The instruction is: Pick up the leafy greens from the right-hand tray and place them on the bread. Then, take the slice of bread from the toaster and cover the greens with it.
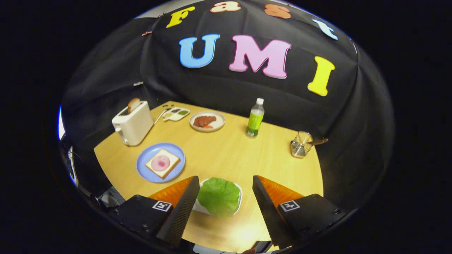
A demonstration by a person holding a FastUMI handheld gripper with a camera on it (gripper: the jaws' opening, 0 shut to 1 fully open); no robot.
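**Two fingers spread wide over the greens**

Two fingers of the hand-held gripper (224, 183) stood well apart, released and grasping nothing. Between them lay the leafy greens (219, 195) on a small white tray (240, 197), whose near edge was blurred and partly hidden by the left finger.

The table (229, 151) was a pale wood surface with a rounded outline, enclosed by black cloth walls. Beyond the left finger sat a blue plate (144, 167) carrying a slice of bread (162, 163) topped with a pink round slice. Farther back stood a white toaster (133, 123) with a slice of bread (134, 104) sticking up from its slot. Beside it lay a small divided dish (176, 114), its contents too small to make out, and a white plate (207, 121) of reddish-brown food. A green bottle (255, 118) stood near the back wall; a clear glass holder (301, 144) with a utensil sat well off beyond the right finger.
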